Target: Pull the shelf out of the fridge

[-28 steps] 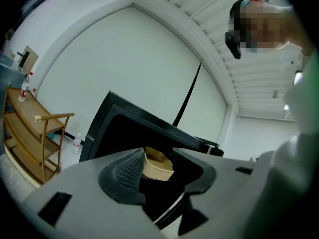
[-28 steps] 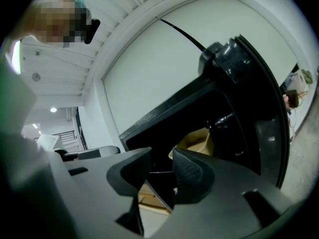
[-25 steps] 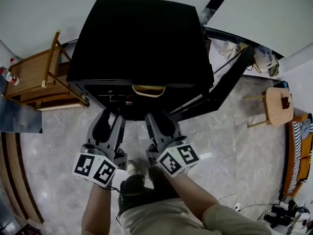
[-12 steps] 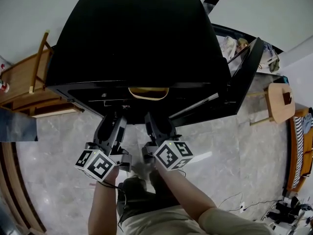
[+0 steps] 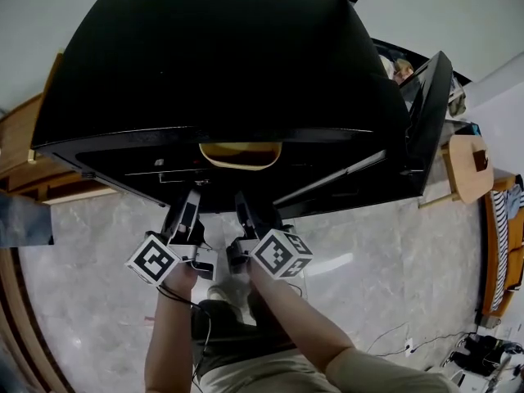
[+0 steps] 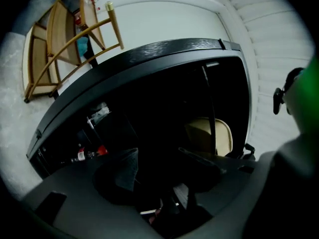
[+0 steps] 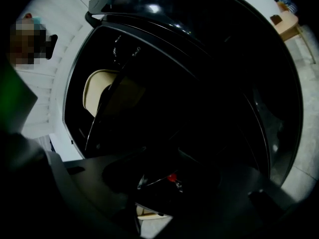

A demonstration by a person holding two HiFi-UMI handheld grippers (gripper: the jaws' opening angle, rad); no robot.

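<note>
The black fridge (image 5: pixel 221 64) stands with its door (image 5: pixel 426 105) swung open to the right. In its dark opening sits a tan bowl-like thing (image 5: pixel 240 152) on a thin shelf, whose edge (image 6: pixel 209 108) shows as a pale line, also seen as the shelf edge (image 7: pixel 102 113) in the right gripper view. My left gripper (image 5: pixel 188 207) and right gripper (image 5: pixel 247 210) point side by side into the opening below the bowl. Their jaws have just been opening. Both stand open, the left gripper (image 6: pixel 159 158) and the right gripper (image 7: pixel 159 158) with nothing between their fingers. The inside is too dark to tell more.
A wooden chair (image 5: pixel 33 162) stands left of the fridge and a round wooden stool (image 5: pixel 467 166) to the right, behind the open door. A small red-capped item (image 6: pixel 92 153) lies low inside the fridge. Cables (image 5: pixel 483 350) lie on the marble floor at lower right.
Both grippers have sunk and come closer to the fridge opening, and their marker cubes have rolled. The fridge top now fills more of the head view.
</note>
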